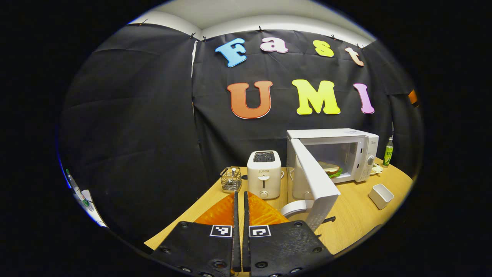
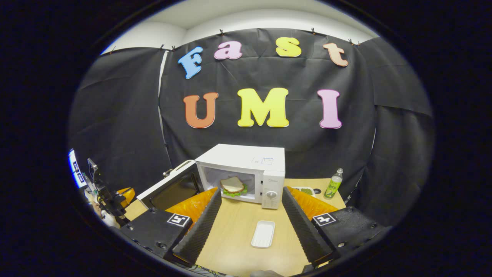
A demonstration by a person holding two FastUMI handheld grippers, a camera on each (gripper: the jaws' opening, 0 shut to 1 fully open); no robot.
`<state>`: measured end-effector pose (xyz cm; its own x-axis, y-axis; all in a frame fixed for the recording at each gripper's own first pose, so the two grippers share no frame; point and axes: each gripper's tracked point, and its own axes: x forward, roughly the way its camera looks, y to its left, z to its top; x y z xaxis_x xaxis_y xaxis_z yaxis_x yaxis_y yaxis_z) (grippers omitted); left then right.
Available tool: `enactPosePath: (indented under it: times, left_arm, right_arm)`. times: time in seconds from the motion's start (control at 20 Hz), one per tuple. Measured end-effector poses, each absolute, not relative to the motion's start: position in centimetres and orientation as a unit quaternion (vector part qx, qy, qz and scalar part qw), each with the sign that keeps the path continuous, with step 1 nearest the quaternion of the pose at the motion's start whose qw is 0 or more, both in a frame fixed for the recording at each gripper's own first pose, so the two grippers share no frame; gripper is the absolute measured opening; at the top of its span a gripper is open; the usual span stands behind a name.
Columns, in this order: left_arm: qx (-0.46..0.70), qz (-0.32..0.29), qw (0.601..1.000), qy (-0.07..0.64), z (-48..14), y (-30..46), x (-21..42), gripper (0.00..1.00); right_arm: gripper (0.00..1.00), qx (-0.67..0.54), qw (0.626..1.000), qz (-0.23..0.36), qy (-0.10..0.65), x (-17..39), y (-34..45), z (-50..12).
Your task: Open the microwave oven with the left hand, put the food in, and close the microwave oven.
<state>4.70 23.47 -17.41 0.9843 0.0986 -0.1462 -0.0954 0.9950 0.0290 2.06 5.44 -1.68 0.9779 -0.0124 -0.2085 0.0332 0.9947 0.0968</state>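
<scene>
Sandwich (image 2: 233,186) already sits inside the microwave (image 2: 246,173) at the surface's back edge, so I'd bring the left hand-held gripper (image 1: 240,215), fingers together and empty, behind the swung-out door (image 1: 315,184) and push smoothly; right hand-held gripper (image 2: 250,219) gapes wide, holding nothing.

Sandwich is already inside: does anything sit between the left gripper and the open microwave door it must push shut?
Nothing visible does. The left gripper, fingers together, faces the open door directly; the toaster stands left of that path.
</scene>
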Motion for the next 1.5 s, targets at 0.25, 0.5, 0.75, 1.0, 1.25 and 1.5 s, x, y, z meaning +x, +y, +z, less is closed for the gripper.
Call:
enactPosePath:
  times: [0.25, 0.5, 0.75, 1.0, 1.25, 1.5]
  left_arm:
    - [0.000, 0.035, 0.996, 0.085, -19.2, 23.3, 6.1, 0.00]
    - [0.003, 0.013, 0.995, 0.095, -21.1, 22.4, 7.1, 0.00]
    - [0.011, -0.004, 0.995, 0.102, -22.0, 21.0, 7.1, 0.00]
    - [0.003, -0.020, 0.995, 0.102, -22.2, 18.9, 6.3, 0.00]
    - [-0.002, -0.039, 0.994, 0.098, -21.8, 15.7, 5.9, 0.00]
    - [0.003, -0.064, 0.994, 0.090, -21.1, 12.0, 5.9, 0.00]
  right_arm:
    - [0.92, 0.059, 0.992, -0.012, 0.109, 1.8, 5.5, -1.4]
    - [1.00, 0.048, 0.992, -0.022, 0.114, 1.3, 5.2, -1.0]
    - [0.92, 0.044, 0.992, -0.017, 0.121, 0.9, 5.8, -1.1]
    - [0.92, 0.048, 0.992, -0.010, 0.119, 1.0, 5.8, -0.9]
    - [1.00, 0.047, 0.992, -0.013, 0.121, 0.7, 5.1, -0.9]
    - [0.92, 0.050, 0.991, -0.016, 0.122, 0.7, 4.3, -1.0]
